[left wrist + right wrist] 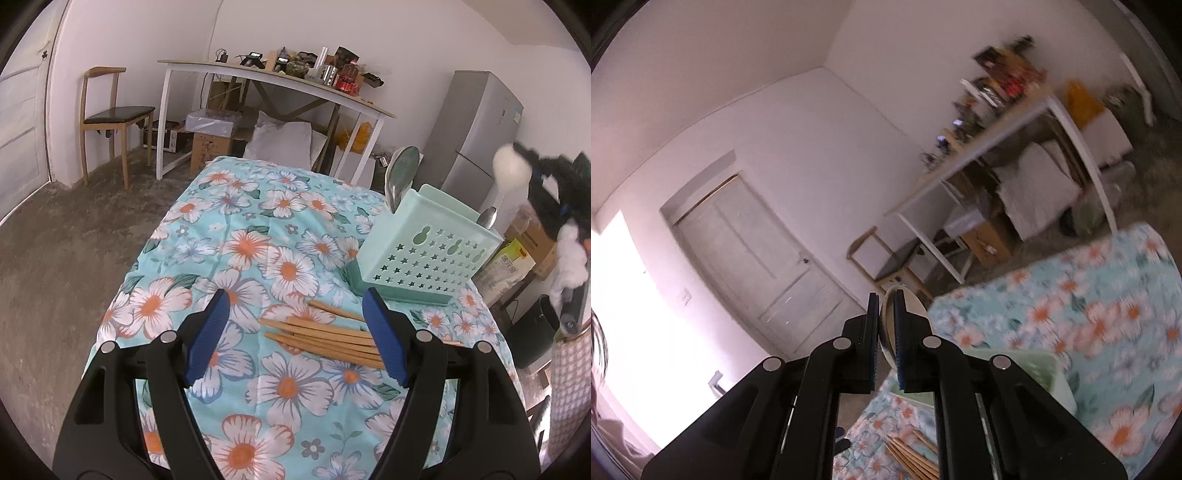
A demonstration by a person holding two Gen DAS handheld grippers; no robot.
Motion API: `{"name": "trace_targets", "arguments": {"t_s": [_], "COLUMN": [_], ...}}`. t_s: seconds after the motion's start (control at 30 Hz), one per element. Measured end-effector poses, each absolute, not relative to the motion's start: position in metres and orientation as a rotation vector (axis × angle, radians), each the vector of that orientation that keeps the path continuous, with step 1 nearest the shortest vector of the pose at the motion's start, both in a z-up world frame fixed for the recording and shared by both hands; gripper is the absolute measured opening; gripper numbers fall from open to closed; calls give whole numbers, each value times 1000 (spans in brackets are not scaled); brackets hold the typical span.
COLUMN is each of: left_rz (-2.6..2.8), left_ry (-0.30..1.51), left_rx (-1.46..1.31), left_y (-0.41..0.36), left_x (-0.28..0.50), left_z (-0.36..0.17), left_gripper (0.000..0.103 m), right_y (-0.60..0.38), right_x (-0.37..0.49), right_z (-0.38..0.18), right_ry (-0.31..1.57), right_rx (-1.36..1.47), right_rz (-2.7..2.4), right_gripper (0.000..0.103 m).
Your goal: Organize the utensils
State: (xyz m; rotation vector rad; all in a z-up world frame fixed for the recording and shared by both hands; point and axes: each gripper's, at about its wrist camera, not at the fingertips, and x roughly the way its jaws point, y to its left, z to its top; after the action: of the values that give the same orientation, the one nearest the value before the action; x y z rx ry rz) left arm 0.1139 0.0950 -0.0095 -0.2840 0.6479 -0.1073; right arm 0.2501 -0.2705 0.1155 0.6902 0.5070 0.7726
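A pale green utensil holder [424, 243] is seen on a flowered table [258, 266], with two spoons already stood inside it. Just in front of the holder, a bundle of wooden chopsticks [328, 338] is laid flat. The left gripper [295, 332] is held above them, fingers spread wide and empty. A white spoon [888, 325] is pinched in the right gripper [885, 341], raised beside the holder. Lowering it into the holder seems called for next.

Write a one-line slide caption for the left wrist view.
Open left gripper hovers over wooden chopsticks on the floral tablecloth, beside a mint utensil holder.
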Motion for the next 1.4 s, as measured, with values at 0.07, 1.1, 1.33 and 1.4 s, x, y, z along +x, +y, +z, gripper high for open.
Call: {"name": "trace_targets", "arguments": {"t_s": [0.07, 1.1, 1.33, 1.4], "left_rz": [-108, -238, -207, -195], "left_ry": [649, 844, 818, 804], "left_rx": [-283, -196, -197, -215], "left_y": [95, 30, 27, 30], "left_x": [114, 103, 97, 95], "left_z": [-10, -65, -64, -61], "left_gripper": [70, 73, 76, 76], "right_y": [-277, -213, -201, -197], "right_x": [249, 80, 69, 65], "right_z": [111, -12, -35, -37], "right_ry": [520, 907, 929, 926], "right_rx": [708, 77, 8, -12], "right_rz": [763, 308, 222, 211], "right_gripper": [11, 74, 91, 94]}}
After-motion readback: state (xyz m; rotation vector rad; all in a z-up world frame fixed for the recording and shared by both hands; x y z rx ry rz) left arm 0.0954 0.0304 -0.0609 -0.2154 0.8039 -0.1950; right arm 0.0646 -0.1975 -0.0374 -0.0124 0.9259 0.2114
